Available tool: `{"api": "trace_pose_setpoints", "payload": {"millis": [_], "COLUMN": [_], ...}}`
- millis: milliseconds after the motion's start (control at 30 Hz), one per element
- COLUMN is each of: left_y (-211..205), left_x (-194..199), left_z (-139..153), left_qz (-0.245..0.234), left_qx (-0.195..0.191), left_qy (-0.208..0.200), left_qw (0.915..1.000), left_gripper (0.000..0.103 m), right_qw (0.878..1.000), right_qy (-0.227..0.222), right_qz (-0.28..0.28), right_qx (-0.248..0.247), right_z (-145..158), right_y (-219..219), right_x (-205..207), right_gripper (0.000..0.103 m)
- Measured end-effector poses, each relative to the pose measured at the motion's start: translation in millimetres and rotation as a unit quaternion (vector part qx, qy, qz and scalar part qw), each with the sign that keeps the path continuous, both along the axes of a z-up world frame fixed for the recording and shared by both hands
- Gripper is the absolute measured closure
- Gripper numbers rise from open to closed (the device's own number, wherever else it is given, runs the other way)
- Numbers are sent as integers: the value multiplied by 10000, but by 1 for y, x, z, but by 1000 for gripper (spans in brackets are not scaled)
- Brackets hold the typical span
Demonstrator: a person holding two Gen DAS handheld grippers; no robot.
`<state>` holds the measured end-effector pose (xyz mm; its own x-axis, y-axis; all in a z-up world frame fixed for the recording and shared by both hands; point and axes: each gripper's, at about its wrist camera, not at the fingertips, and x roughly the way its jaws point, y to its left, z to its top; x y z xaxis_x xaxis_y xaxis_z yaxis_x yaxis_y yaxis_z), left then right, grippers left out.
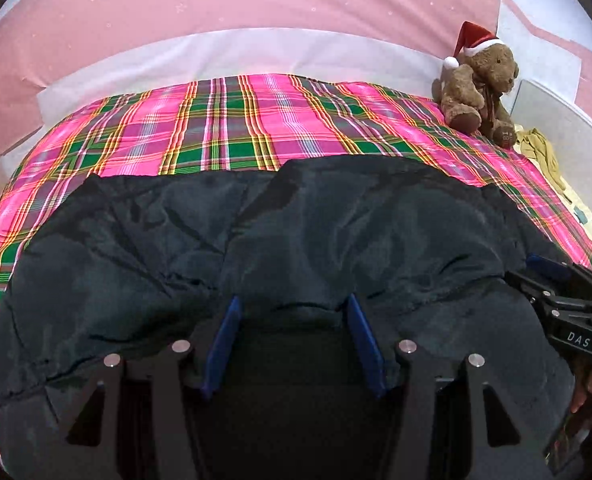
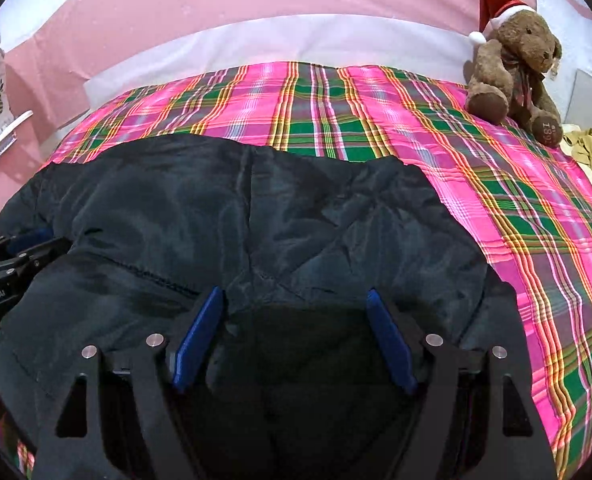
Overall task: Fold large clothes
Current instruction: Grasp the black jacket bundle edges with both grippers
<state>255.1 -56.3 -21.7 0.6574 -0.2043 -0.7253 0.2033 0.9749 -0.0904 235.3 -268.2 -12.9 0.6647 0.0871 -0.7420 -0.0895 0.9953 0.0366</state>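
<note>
A dark navy, padded, shiny-shelled jacket (image 1: 255,240) lies spread on the pink-and-green plaid bed cover (image 1: 231,120), well apart from the brown teddy bear in a red Santa hat (image 1: 480,88), which sits at the cover's far right corner. The garment's long axis runs side to side across the bed, its far edge roughly parallel to the white strip beyond. Folding appears only begun: one panel seems laid over, the bulk still wide and rumpled. The left tongs (image 1: 293,306) and right tongs (image 2: 296,300) are both spread over the near edge; whether the blue pads grip cloth cannot be told.
</note>
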Motion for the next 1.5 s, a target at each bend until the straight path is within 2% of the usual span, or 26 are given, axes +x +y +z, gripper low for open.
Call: {"api": "trace_pose_setpoints", "payload": {"millis": [200,267,333,467,633,700,800,867,967,1067,1133,1233,1500], "left_y": [2,3,6,16,14,16,29,43,70,85,82,69,72], "left_x": [0,-2,-5,-6,28,42,56,60,68,78,79,78,76], "left_z": [0,3,11,37,41,41,46,43,25,3,-4,-12,-13], "left_qz": [23,54,51,-23,-11,63,157,248,521,542,562,577,606], "left_qx": [-9,-41,-122,-356,-139,-120,-81,-29,263,35,76,342,183], "left_qy": [-59,-109,-70,-138,-51,44,-38,-7,123,347,265,107,14], "left_qw": [10000,9999,9999,9993,9999,9999,9998,9997,9982,9979,9980,9977,9980], "left_gripper": [45,45,47,48,48,51,51,51,51,51,51,51,51], "right_qw": [10000,9998,9994,9985,9973,9976,9985,9988,9983,9971,9969,9967,9964], "right_qy": [-90,-140,-124,-387,-219,-190,-220,-134,182,298,299,301,238], "right_qz": [-10,-10,6,-127,-591,-579,-427,-418,-548,-692,-727,-752,-811], "right_qx": [-3,148,331,355,379,341,277,221,-18,74,-4,17,100], "right_z": [0,4,13,39,41,41,44,39,18,1,-4,-13,-16], "right_y": [0,-4,-11,-30,-59,-58,-51,-49,-50,-57,-54,-55,-56], "right_x": [-2,-3,-7,-14,12,18,27,35,51,59,61,63,62], "right_gripper": [30,30,30,30,30,30,30,30,30,30,30,30,30]}}
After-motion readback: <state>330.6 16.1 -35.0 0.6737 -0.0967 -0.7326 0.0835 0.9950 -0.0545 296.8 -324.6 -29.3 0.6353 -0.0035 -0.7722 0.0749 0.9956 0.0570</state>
